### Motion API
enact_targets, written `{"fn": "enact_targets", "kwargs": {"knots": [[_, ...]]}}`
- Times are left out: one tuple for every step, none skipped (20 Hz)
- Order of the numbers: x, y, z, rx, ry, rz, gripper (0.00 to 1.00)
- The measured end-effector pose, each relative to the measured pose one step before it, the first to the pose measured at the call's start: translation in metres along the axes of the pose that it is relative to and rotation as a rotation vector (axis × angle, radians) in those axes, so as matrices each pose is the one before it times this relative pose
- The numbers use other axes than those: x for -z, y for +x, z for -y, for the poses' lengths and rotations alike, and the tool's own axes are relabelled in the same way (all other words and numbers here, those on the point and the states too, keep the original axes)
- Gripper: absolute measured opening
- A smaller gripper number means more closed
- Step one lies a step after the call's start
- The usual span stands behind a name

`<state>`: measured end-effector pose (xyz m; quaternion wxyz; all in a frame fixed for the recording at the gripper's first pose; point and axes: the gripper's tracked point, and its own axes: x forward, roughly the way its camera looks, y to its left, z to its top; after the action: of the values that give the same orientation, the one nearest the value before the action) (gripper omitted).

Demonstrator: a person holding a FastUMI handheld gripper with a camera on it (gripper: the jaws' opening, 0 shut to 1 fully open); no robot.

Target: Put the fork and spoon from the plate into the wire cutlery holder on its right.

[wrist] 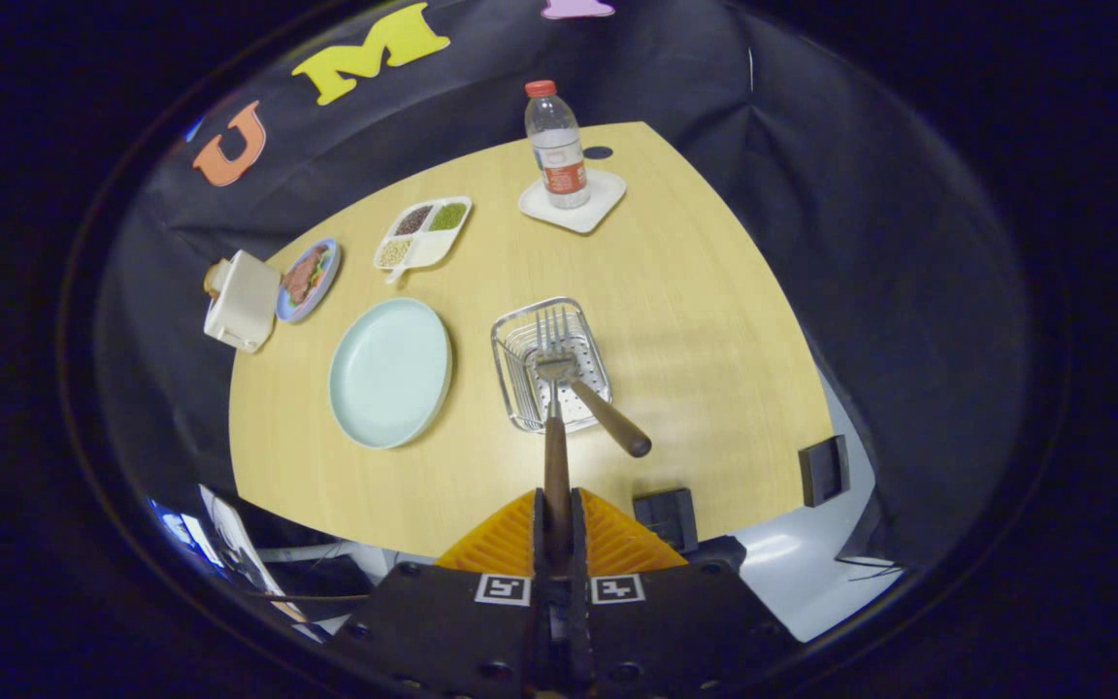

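Over the wooden table [695, 320], gripper [557, 519] clamps fork [553, 388].

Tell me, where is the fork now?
The fork is held by its handle in the gripper, its tines over the wire cutlery holder, beside the spoon already inside.

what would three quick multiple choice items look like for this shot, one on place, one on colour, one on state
1. Where does the water bottle stand?
A. on a white coaster
B. on the plate
C. in the holder

2. What colour is the big plate?
A. red
B. pale green
C. black

3. What is the gripper doing?
A. open over the plate
B. shut on the fork, tines over the wire cutlery holder
C. gripping the bottle

Key: A, the coaster lies under it; B, its empty surface shows pale green; B, both jaws press the fork's wooden handle.
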<state>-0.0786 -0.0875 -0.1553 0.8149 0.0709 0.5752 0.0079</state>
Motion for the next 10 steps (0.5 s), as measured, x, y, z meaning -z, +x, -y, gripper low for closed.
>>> {"fn": "enact_targets", "kwargs": {"knots": [[-0.00131,-0.00167,-0.00300,-0.01677,0.00649,0.00070,0.08],[-0.00167,0.00017,-0.00053,-0.00189,0.00706,0.00642,0.08],[-0.00236,-0.00224,-0.00149,-0.00385,0.00409,0.00933,0.08],[-0.00316,0.00164,-0.00199,-0.00374,0.00220,0.01022,0.10],[-0.00164,-0.00090,-0.00007,0.00315,-0.00224,0.01627,0.33],[-0.00431,-0.00405,-0.00073,0.00688,-0.00480,0.01933,0.44],[-0.00486,-0.00158,-0.00034,0.00713,-0.00808,0.02233,0.55],[-0.00308,-0.00263,-0.00137,0.00459,-0.00754,0.02395,0.66],[-0.00364,-0.00009,-0.00203,0.00179,-0.00691,0.02088,0.81],[-0.00276,-0.00219,-0.00356,0.00041,-0.00359,0.01860,0.88]]}}
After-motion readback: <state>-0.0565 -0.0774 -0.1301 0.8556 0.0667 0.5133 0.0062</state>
